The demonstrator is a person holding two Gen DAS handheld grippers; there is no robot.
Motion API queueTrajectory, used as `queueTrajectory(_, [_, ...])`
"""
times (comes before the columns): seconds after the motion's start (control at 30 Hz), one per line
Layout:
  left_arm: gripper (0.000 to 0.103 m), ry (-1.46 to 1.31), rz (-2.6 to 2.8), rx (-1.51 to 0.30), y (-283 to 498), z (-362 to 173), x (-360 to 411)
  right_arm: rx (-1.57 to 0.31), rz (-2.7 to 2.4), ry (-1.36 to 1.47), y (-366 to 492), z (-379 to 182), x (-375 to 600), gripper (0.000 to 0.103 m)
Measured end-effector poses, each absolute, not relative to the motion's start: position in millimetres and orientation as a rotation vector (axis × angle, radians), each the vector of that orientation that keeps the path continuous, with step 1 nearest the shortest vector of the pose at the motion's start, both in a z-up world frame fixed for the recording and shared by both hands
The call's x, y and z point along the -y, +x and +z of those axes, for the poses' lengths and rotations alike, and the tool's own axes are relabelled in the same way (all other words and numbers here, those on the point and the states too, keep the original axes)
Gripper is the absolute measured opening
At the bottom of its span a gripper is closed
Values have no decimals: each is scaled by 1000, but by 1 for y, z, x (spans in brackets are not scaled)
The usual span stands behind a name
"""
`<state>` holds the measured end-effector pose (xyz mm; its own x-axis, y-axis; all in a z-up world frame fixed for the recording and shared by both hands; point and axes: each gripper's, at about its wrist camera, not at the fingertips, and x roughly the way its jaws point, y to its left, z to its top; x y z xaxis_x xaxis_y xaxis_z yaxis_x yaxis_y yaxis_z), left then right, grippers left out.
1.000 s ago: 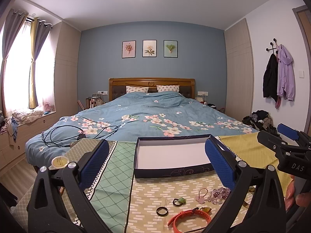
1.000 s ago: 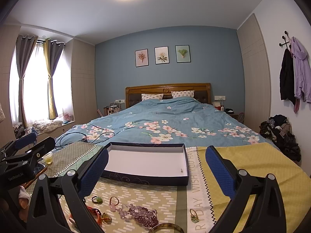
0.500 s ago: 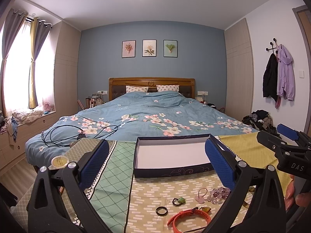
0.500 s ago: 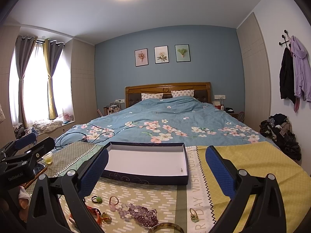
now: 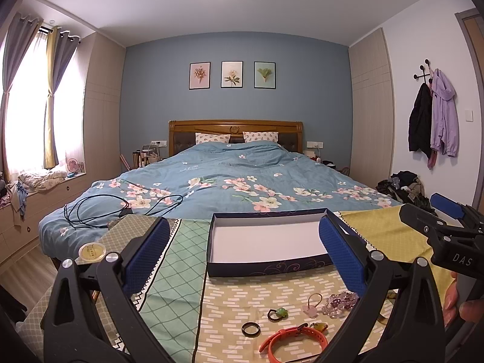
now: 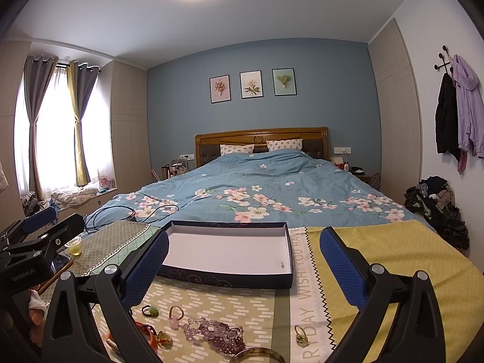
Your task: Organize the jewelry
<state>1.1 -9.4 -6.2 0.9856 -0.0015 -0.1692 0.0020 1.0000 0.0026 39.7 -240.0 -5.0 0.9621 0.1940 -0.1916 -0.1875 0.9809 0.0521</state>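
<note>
A shallow dark blue box [image 5: 266, 267] with a white inside lies on the patterned cloth, straight ahead of both grippers. In the right wrist view the box [image 6: 230, 279] holds one tiny item [image 6: 282, 263] near its right front corner. Loose jewelry lies in front of the box: an orange band [image 5: 293, 340], a black ring [image 5: 251, 328], a green-stone ring [image 5: 278, 314], a pink charm [image 5: 313, 302], purple beads [image 6: 217, 332], a gold ring [image 6: 300, 335] and a bangle [image 6: 260, 355]. My left gripper [image 5: 240, 239] and right gripper [image 6: 243, 242] hover open above them, holding nothing.
The cloth [image 6: 393, 260] covers the foot of a bed with a blue floral duvet [image 5: 242, 178]. A small yellow-lidded jar [image 5: 92, 251] sits at the left. A black cable [image 5: 99, 211] lies on the duvet. Clothes [image 5: 405, 187] are piled on the floor at the right.
</note>
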Motion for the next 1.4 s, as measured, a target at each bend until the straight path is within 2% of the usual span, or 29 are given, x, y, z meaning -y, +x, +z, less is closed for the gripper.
queueTrajectory(1.4, [97, 1, -25, -229, 9, -6, 7, -248, 202, 48, 48, -8, 247, 97])
